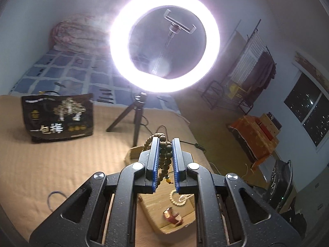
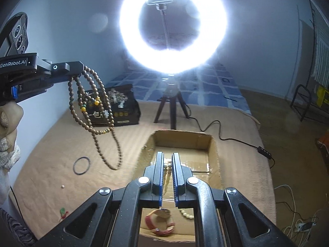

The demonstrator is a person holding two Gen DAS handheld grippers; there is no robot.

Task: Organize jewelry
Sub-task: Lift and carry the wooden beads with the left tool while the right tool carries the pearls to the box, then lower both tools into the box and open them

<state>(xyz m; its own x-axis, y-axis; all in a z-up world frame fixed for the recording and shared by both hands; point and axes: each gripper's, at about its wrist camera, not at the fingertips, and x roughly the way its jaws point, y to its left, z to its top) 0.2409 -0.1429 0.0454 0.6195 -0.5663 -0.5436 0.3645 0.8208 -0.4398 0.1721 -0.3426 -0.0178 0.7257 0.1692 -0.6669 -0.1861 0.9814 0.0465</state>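
My left gripper [image 1: 165, 142] is shut on a long brown wooden bead necklace [image 1: 165, 154], held high in the air; in the right wrist view that gripper [image 2: 78, 70] shows at the left with the necklace [image 2: 96, 111] hanging in loops. My right gripper [image 2: 167, 156] is shut on a cream pearl necklace [image 2: 167, 177] over an open cardboard box [image 2: 213, 144]. A red-strapped watch [image 2: 159, 222] lies in the box. The pearls [image 1: 182, 198] and the watch [image 1: 171, 218] also show below my left gripper.
A lit ring light on a tripod [image 2: 172, 107] stands behind the box, its cable [image 2: 236, 140] trailing right. A dark printed bag [image 2: 117, 107] stands at the back left. A black hair tie [image 2: 81, 165], a small white bead [image 2: 62, 186] and a green and red trinket [image 2: 63, 213] lie on the tan blanket.
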